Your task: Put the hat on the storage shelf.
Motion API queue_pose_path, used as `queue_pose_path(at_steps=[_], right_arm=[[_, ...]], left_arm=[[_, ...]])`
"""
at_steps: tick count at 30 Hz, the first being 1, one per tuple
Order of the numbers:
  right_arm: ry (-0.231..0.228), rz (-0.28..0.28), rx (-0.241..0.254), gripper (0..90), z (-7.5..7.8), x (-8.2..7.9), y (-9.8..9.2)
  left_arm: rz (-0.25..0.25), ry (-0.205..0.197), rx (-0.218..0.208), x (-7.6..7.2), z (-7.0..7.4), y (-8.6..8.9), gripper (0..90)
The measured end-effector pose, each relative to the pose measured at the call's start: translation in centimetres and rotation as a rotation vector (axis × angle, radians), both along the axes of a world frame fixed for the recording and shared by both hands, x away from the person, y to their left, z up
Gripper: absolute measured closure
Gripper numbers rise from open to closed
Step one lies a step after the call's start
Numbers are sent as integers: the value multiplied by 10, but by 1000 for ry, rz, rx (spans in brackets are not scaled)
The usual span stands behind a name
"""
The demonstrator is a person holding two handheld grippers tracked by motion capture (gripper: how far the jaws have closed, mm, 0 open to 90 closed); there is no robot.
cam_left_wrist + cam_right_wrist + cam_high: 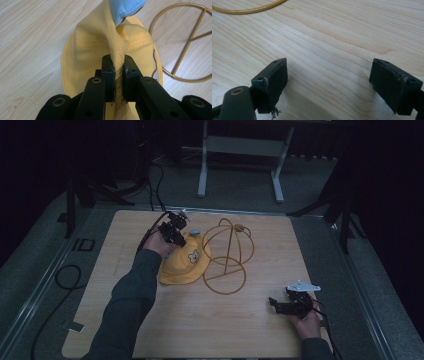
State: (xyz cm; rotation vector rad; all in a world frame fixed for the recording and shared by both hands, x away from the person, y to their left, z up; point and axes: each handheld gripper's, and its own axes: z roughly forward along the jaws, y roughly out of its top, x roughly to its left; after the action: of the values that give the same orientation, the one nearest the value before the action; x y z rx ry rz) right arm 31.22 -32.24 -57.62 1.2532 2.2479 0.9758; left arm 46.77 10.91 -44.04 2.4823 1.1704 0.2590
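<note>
On the table (210, 330), left of the wire stand (227, 252), lies the hat (185, 265); the left gripper (119, 75) pinches a ridge of its yellow cloth tight between the jaws, likely to lift it toward the stand. Soft and creased, the hat has stitched seams, a blue tab near the top and a small bear face. Resting near the table's right edge, the right gripper (328, 82) stands wide and empty, probably waiting

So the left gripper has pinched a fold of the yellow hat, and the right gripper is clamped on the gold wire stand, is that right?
Not quite. The left gripper does pinch a fold of the yellow hat, but the right gripper holds nothing: the right gripper view shows its jaws wide apart over bare table, with the gold wire stand lying away from it.
</note>
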Motion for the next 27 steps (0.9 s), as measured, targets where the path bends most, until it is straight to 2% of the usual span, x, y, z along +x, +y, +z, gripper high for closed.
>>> queue_pose_path(at_steps=[8, 14, 16, 18, 20, 24, 25, 27], right_arm=[[1, 0, 0, 150, 0, 0, 0], [1, 0, -1, 151, 0, 0, 0], [1, 1, -1, 151, 0, 0, 0], [1, 0, -1, 151, 0, 0, 0], [1, 1, -1, 151, 0, 0, 0], [1, 0, 0, 151, 0, 0, 0], [1, 0, -1, 151, 0, 0, 0], [0, 0, 0, 151, 0, 0, 0]], left_arm=[[-16, -22, -1, -12, 13, 6, 825], [-9, -44, -54, -21, 27, 15, 824], [-12, -60, -62, -27, 33, 18, 824], [-12, -60, -62, -27, 33, 18, 823], [-24, -80, -76, -34, 41, 21, 822], [-28, -88, -89, -37, 44, 23, 823], [-31, -99, -108, -41, 49, 26, 822], [-32, -100, -116, -42, 51, 26, 822]])
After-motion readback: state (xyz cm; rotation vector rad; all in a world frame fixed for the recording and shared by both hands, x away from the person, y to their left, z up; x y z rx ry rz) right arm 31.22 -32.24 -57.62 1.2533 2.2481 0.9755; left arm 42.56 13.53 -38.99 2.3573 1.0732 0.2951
